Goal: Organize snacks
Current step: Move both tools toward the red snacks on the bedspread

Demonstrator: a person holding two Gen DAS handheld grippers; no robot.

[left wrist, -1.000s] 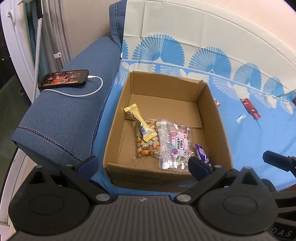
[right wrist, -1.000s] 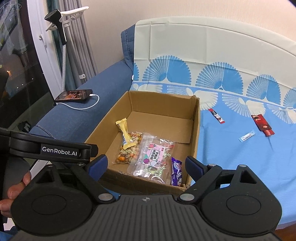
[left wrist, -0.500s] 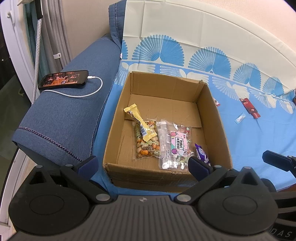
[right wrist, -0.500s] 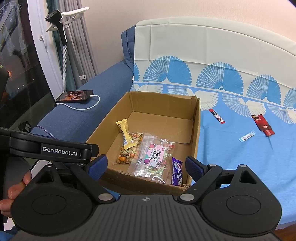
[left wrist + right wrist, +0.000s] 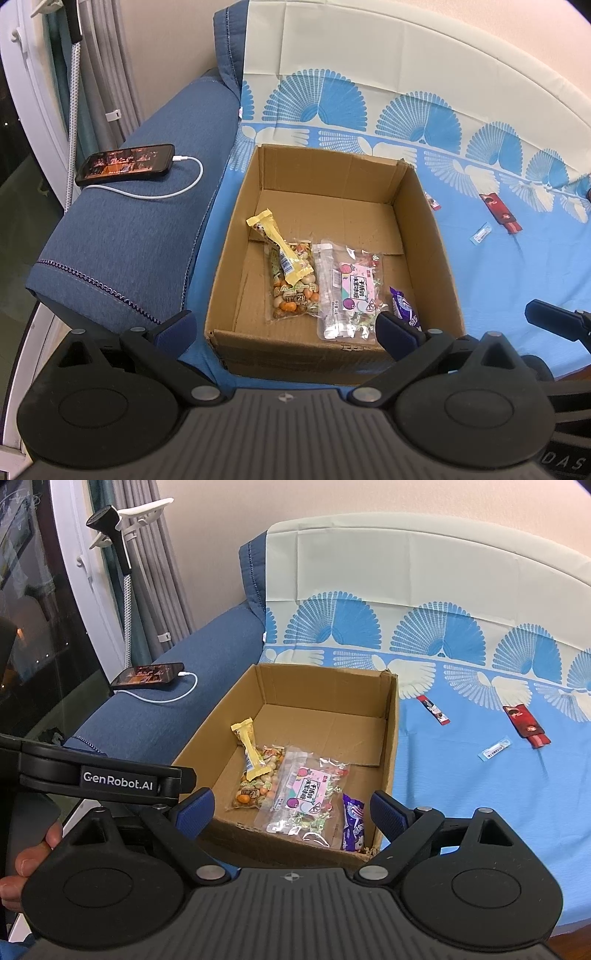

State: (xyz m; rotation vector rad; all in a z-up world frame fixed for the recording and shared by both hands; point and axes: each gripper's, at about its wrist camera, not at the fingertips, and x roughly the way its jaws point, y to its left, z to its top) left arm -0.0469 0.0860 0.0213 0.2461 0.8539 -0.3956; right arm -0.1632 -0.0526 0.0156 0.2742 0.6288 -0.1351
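Both tools tilt down over an open brown cardboard box on a blue fan-print sofa cover. The left tool and right tool stand wide apart, gripping nothing. Four snack packets, including a clear pink-labelled candy bag, lie inside; a red snack wrapper rests outside at two o'clock.

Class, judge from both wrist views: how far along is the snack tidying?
Done: four snacks lie in the cardboard box: yellow bar, nut bag, candy bag, purple packet. In hand: nothing; the left gripper and right gripper are open. Left: a red stick, a red packet and a blue sachet on the sheet.
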